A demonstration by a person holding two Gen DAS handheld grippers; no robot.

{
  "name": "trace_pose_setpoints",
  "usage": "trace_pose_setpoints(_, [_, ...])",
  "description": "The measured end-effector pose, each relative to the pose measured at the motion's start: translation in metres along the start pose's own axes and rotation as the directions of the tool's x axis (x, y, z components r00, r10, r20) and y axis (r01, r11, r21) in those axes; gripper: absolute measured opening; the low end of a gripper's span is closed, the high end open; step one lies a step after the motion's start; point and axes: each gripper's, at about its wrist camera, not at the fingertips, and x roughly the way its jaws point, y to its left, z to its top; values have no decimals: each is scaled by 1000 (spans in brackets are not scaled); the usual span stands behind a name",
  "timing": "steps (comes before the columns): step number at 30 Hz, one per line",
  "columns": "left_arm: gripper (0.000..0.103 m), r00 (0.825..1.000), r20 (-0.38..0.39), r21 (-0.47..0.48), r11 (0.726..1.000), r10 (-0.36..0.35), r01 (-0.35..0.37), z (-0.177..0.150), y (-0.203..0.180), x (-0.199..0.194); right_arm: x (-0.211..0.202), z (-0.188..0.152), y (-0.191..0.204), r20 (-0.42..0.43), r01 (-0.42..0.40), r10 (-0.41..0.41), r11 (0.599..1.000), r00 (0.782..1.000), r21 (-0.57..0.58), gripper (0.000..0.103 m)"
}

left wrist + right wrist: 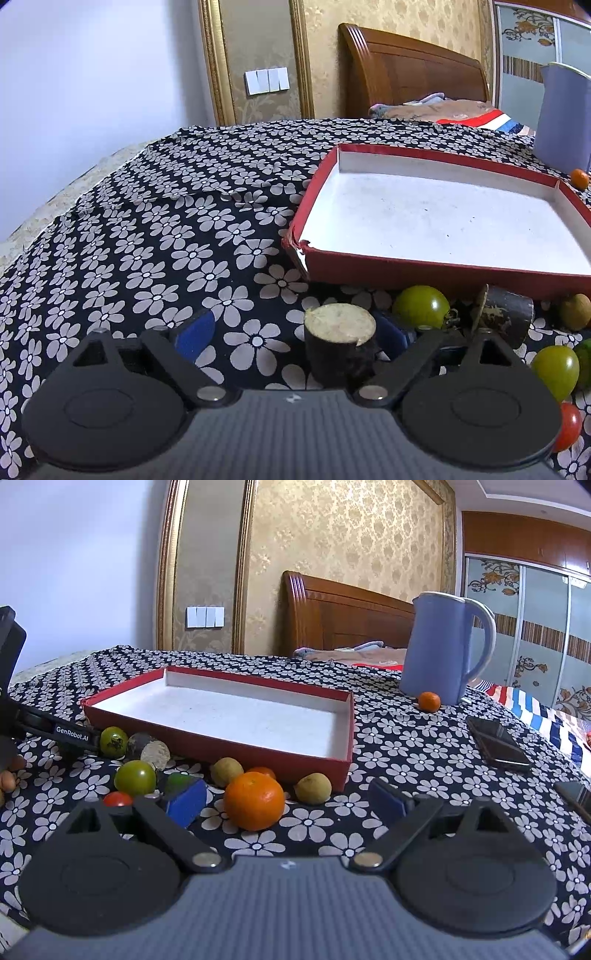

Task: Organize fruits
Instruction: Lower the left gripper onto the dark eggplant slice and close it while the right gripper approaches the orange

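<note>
The left tongs (293,332) sit low over the desk (147,240), spread wide and released, with a dark cane stub (340,343) standing upright between the blue pads, close to the right-hand one; whether it touches cannot be told. The right tongs (291,801) are likewise released, and a tangerine (254,800) lies between them, nearer the left pad.

Ahead of both tongs the red box (280,755) shows only its white floor. Green tomatoes (421,306), a second cane stub (506,317) and pale round fruits (314,788) lie along its near wall.

A smaller orange fruit (429,701) rests beside the blue jug (439,650), far ahead right. A red tomato (570,424) is half hidden behind the left tongs.
</note>
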Motion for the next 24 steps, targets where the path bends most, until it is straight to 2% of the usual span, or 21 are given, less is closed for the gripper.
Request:
trace_pose_setpoints(5, [75, 1000, 8, 13, 1000, -16, 16, 0, -2, -2, 1, 1, -1, -7, 3, -3, 1000, 1000, -1, 93])
trace_pose_setpoints(7, [62, 1000, 12, 20, 1000, -24, 24, 0, -4, -2, 1, 1, -3, -12, 2, -2, 1000, 1000, -1, 93])
trace_pose_setpoints(8, [61, 999, 11, 20, 999, -30, 30, 0, -5, -2, 1, 2, -3, -12, 5, -5, 1000, 1000, -2, 93])
trace_pose_setpoints(10, [50, 999, 10, 21, 999, -45, 45, 1, -6, -2, 2, 2, -5, -18, 1, -1, 1000, 1000, -6, 93])
trace_pose_setpoints(14, [35, 997, 10, 27, 997, -73, 73, 2, -10, -2, 4, 2, -5, -29, -10, 9, 1000, 1000, -21, 90])
trace_pose_setpoints(24, [34, 997, 18, 32, 997, -70, 70, 0, -12, -2, 3, 2, -3, -26, -25, 25, 999, 999, -30, 89])
